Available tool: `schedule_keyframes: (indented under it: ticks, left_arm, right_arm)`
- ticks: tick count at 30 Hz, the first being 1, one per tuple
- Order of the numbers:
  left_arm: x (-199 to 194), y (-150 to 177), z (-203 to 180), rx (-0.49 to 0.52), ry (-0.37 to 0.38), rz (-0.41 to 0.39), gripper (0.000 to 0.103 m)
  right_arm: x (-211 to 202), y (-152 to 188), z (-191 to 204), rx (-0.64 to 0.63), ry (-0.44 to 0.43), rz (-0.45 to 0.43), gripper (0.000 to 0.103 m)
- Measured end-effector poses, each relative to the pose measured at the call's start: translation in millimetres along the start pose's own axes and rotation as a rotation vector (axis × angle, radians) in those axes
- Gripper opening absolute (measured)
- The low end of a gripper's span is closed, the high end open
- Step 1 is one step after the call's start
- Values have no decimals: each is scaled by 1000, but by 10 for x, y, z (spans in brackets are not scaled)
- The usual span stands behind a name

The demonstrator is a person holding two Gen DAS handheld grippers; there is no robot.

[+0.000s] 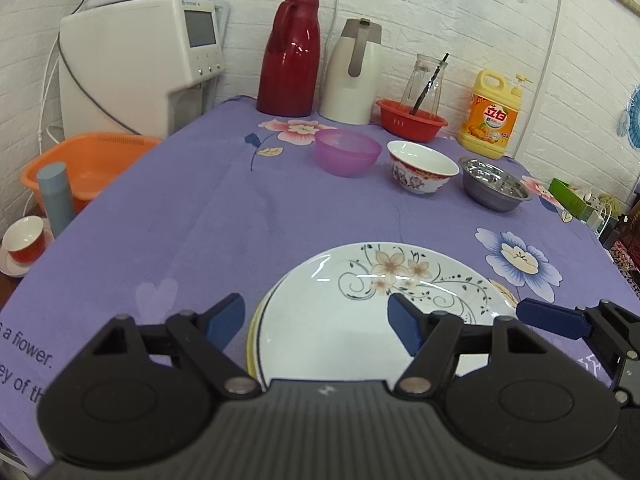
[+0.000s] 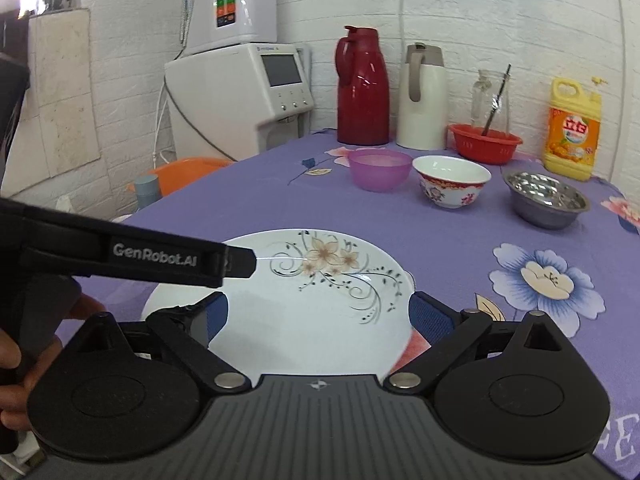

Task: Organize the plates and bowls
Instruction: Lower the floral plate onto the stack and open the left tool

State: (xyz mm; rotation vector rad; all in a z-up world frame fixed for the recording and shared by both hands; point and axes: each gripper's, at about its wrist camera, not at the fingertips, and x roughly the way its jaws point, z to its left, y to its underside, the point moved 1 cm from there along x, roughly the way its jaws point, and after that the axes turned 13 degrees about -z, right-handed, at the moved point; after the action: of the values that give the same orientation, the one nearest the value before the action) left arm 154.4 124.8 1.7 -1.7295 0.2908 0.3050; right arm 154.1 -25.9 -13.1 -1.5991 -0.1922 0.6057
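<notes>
A stack of white plates, the top one (image 1: 360, 304) with a brown flower pattern, lies on the purple cloth near the table's front; it also shows in the right wrist view (image 2: 312, 292). My left gripper (image 1: 316, 322) is open just above the stack's near left rim. My right gripper (image 2: 318, 320) is open over the stack's near edge, and one of its blue fingers (image 1: 552, 318) shows at the plate's right rim. Farther back stand a purple bowl (image 1: 347, 151), a white and red china bowl (image 1: 422, 166) and a steel bowl (image 1: 496, 186).
At the back wall stand a red thermos (image 1: 290, 56), a white jug (image 1: 352, 74), a red basket (image 1: 412, 118) with a glass bottle, and a yellow detergent bottle (image 1: 490, 116). An orange basin (image 1: 86, 164) and a cup (image 1: 24, 240) sit off the table's left edge.
</notes>
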Motion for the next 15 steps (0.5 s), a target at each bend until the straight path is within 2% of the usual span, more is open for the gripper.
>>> schedule_keyframes:
  ticks: [3,6,11,15]
  left_arm:
    - [-7,-5,49,-4,-12,0,71]
    - [-28,-11,113,-17,-17,-7,71]
    - [-57,-70,249,-48,-36,-30,71]
    - [-82,-92,388,-70,-63,-40,71]
  right_arm:
    - [21,14,133,-46,-42,4,103]
    - [-29,-61,81,-34,5,-61,103]
    - [216,-88,-46,-51,41,-1,103]
    - [343,-41,-1,-85,56,30,103]
